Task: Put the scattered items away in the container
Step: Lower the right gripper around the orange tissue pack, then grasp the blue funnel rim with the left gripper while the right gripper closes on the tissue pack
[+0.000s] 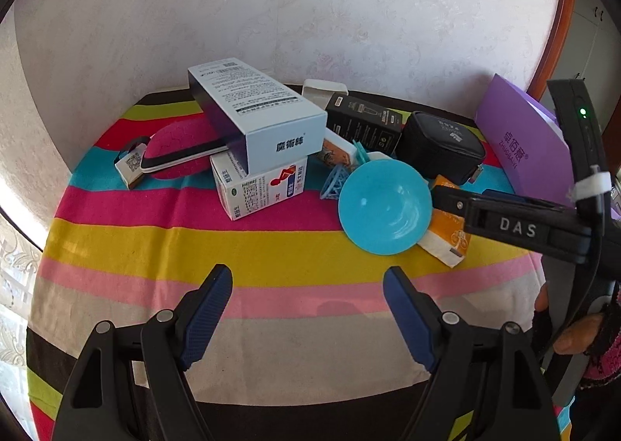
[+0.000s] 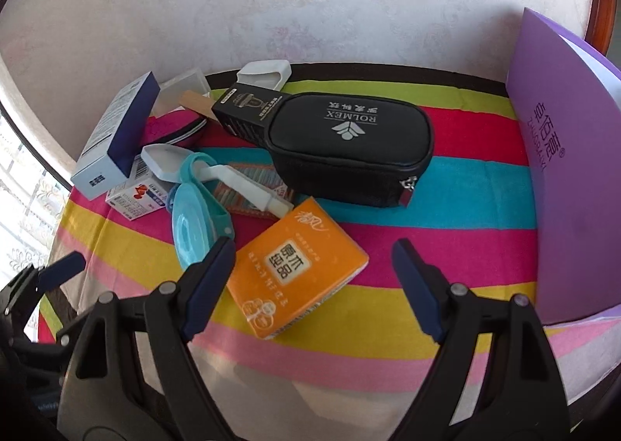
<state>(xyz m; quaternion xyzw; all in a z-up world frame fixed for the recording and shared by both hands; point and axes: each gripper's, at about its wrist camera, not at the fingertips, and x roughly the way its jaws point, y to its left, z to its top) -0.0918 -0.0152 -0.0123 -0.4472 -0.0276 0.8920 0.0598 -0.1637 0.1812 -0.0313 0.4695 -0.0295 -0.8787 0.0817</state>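
Scattered items lie on a striped cloth (image 1: 194, 247). An orange tissue pack (image 2: 299, 270) lies just below and between the fingers of my right gripper (image 2: 314, 250), which is open and not pressing on it. To its left a light blue bowl (image 2: 194, 227) is tipped on its side. Behind them sits a black zip pouch (image 2: 349, 153). My left gripper (image 1: 308, 282) is open over bare cloth, short of the blue bowl (image 1: 384, 208), with nothing between its fingers. The purple box (image 2: 562, 169) stands at the right edge.
A long white-and-blue box (image 1: 256, 107) leans on a medicine box (image 1: 260, 188) and a magenta case (image 1: 182, 146). A black carton (image 1: 361, 118) and a white cap (image 1: 322, 89) lie near the wall. A white scoop (image 2: 163, 161) rests by the bowl. A person's hand (image 1: 574, 328) shows at the right.
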